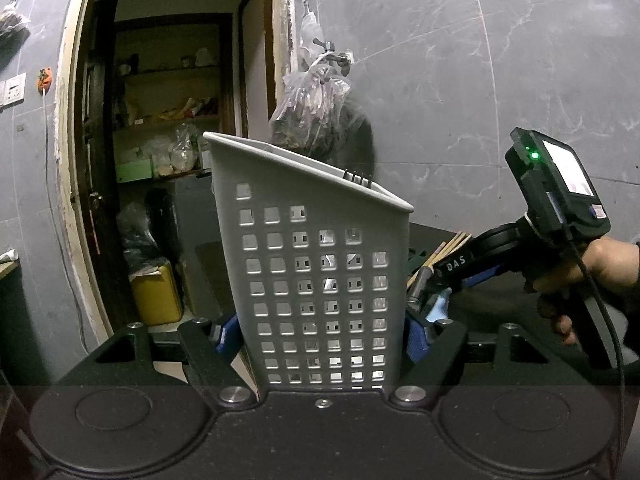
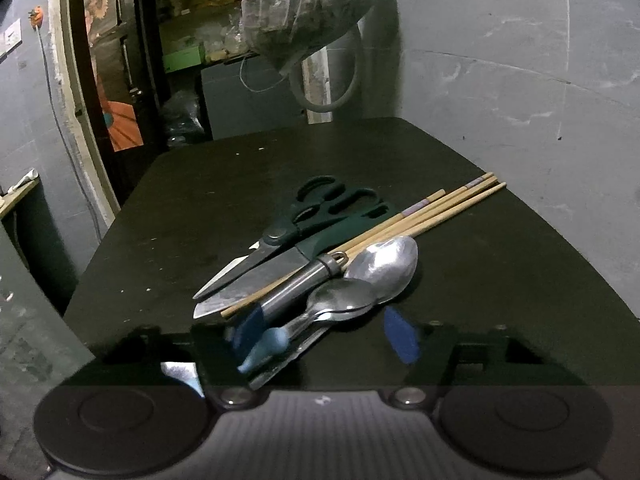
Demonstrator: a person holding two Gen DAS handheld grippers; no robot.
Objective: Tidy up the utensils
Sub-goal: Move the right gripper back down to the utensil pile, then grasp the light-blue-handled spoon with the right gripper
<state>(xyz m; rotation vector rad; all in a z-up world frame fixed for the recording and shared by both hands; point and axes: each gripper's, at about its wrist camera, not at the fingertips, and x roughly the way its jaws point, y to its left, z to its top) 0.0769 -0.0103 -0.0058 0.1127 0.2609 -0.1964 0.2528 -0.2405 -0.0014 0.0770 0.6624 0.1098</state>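
My left gripper (image 1: 320,336) is shut on a grey perforated utensil holder (image 1: 316,264); fork tines (image 1: 358,176) stick up over its rim. My right gripper (image 2: 326,336) is open and low over a pile of utensils on the dark table (image 2: 200,200): two spoons (image 2: 376,272), a knife (image 2: 256,280), dark green scissors (image 2: 320,208), wooden chopsticks (image 2: 420,216), and a metal handle (image 2: 304,280). A spoon handle lies between the blue fingertips (image 2: 402,336). The right gripper also shows in the left wrist view (image 1: 430,304), just right of the holder.
A plastic bag (image 2: 304,4) hangs from a tap on the grey tiled wall (image 2: 520,80) behind the table. An open doorway with shelves (image 1: 168,120) and a yellow container (image 1: 156,296) lies to the left.
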